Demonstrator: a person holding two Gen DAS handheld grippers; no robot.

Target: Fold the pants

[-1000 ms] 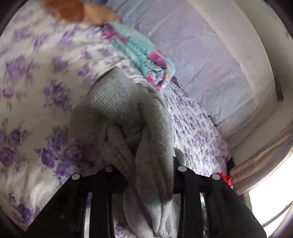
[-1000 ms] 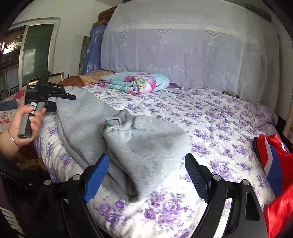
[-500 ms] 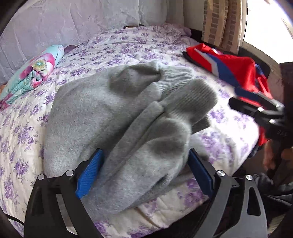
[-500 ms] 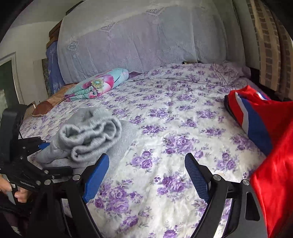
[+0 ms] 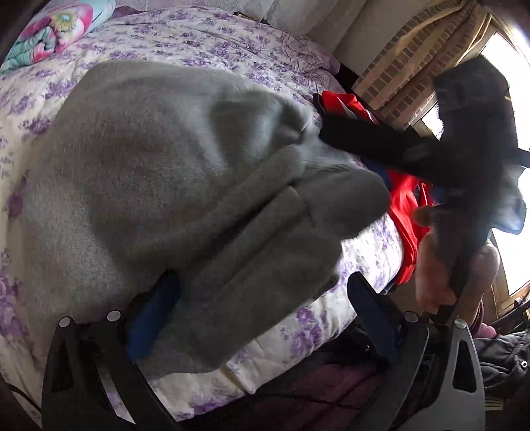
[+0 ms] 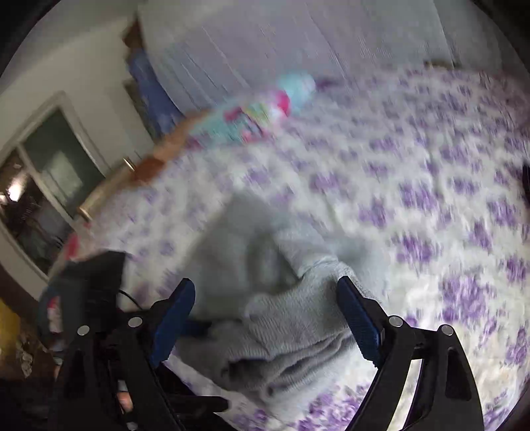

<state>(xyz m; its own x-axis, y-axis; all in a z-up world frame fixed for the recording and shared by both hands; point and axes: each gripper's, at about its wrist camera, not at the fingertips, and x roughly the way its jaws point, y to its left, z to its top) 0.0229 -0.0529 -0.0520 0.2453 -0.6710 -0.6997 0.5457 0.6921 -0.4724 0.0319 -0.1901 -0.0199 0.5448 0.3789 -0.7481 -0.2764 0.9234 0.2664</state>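
Observation:
The grey pants (image 5: 159,185) lie folded in a thick bundle on the floral bed sheet (image 5: 364,252) near the bed's front edge. My left gripper (image 5: 261,315) hangs over the bundle's near end with its jaws opening wide. Grey fabric lies between the blue pads (image 5: 367,315) and hides part of the left one, but they do not press on it. In the blurred right wrist view my right gripper (image 6: 265,318) straddles the ribbed end of the pants (image 6: 271,281), its jaws opening too and not squeezing the cloth. The right gripper (image 5: 381,146) shows black beyond the bundle.
A red garment with blue and white stripes (image 5: 404,199) lies at the bed's right edge. A rolled floral blanket (image 5: 49,30) sits at the back by the headboard. The person's hand (image 5: 437,265) holds the right gripper's handle. Dark clothing (image 5: 503,358) is below the bed edge.
The left gripper let go of the grey fabric, its jaws spread wide, and it swung round over the bundle. The right gripper swept left from the bare sheet onto the pants' end.

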